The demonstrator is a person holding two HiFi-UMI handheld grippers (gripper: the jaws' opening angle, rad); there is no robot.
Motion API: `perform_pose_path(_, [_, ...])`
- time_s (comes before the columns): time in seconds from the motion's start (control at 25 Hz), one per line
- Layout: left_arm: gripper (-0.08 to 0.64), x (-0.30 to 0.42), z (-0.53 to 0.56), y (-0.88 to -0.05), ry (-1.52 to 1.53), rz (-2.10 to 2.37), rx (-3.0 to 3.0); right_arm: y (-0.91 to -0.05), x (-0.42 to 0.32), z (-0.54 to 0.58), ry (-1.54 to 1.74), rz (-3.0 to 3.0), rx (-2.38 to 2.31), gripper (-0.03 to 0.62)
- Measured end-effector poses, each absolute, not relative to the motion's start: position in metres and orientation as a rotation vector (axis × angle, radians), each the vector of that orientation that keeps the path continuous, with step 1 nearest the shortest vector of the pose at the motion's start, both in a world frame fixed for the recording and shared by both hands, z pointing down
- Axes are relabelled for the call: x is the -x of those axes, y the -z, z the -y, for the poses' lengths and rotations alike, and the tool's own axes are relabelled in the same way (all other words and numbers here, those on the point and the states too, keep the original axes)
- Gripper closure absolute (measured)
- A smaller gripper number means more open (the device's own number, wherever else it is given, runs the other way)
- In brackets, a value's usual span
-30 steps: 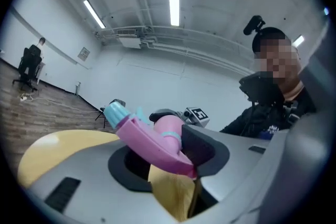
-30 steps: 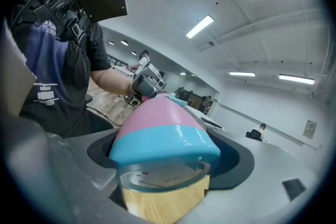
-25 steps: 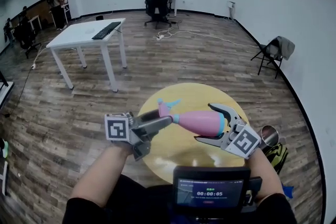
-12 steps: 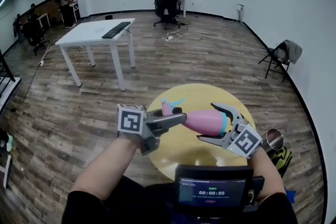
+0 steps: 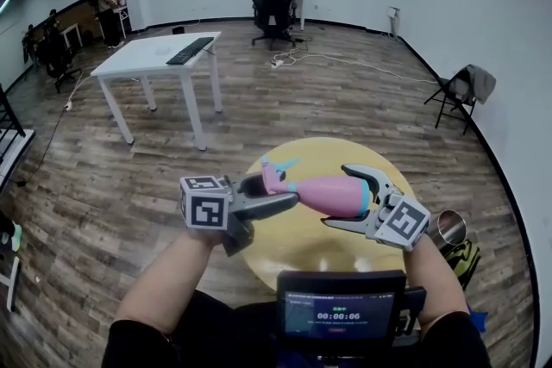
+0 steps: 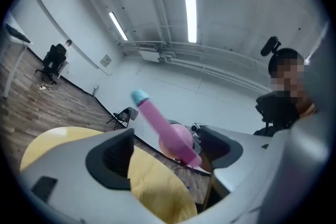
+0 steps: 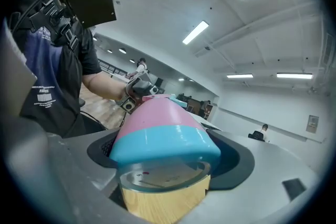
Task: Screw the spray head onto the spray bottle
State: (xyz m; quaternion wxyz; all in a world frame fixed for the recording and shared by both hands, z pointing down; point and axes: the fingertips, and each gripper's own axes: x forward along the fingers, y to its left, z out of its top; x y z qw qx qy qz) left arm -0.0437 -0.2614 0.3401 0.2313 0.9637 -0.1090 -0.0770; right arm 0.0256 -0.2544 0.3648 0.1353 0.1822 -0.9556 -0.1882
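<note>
Right tongs point(image 5: 336, 196) are clamped on the base end of the pink spray bottle point(image 5: 323, 192), which is held level above the round yellow table point(image 5: 276, 250). The spray head point(image 5: 274, 175) is at the bottle's neck end, over the table's left part. Left tongs point(image 5: 280, 191) straddle the head. Their jaws have just been closing but stand apart with a gap on one side, so no clamp.

L gripper point(image 5: 274, 190) and R gripper point(image 5: 341, 197) point at each other, approx. level, tips close together. L forearm point(image 5: 164, 284) and R forearm point(image 5: 435, 276) are bare and extended fwd from the body. L jaws have just been closing but stand apart, with head point(image 5: 272, 174) between them, not clamped; R jaws are wide, clamped on base end of bottle point(image 5: 328, 194).
</note>
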Motion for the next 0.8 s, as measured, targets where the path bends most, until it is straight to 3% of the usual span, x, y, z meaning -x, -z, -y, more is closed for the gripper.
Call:
perform_pose_path(0.04, [0.126, 0.064, 0.27, -0.343, 0.274, 0.342, -2.587, -0.363, -0.034, 0.26, 0.538, 2.77, -0.565, 0.109])
perform_pose_path(0.2, [0.126, 0.167, 0.304, -0.351, 0.592, 0.52, -2.331, -0.373, -0.082, 0.282, 0.492, 2.712, -0.709, 0.109])
perform_pose_path(0.28, [0.126, 0.184, 0.31, -0.35, 0.637, 0.538, -2.33, -0.382, -0.096, 0.286, 0.473, 2.684, -0.728, 0.109])
perform_pose_path(0.56, [0.13, 0.039, 0.285, -0.337, 0.282, 0.159, -2.583, -0.379, -0.037, 0.279, 0.559, 2.678, -0.627, 0.109])
perform_pose_path(0.64, [0.356, 0.019, 0.282, -0.338, 0.223, 0.171, -2.691, -0.377, -0.029, 0.278, 0.529, 2.718, -0.601, 0.109])
perform_pose_path(0.8, [0.349, 0.007, 0.271, -0.339, 0.106, 0.198, -2.843, -0.376, -0.036, 0.271, 0.459, 2.765, -0.565, 0.108])
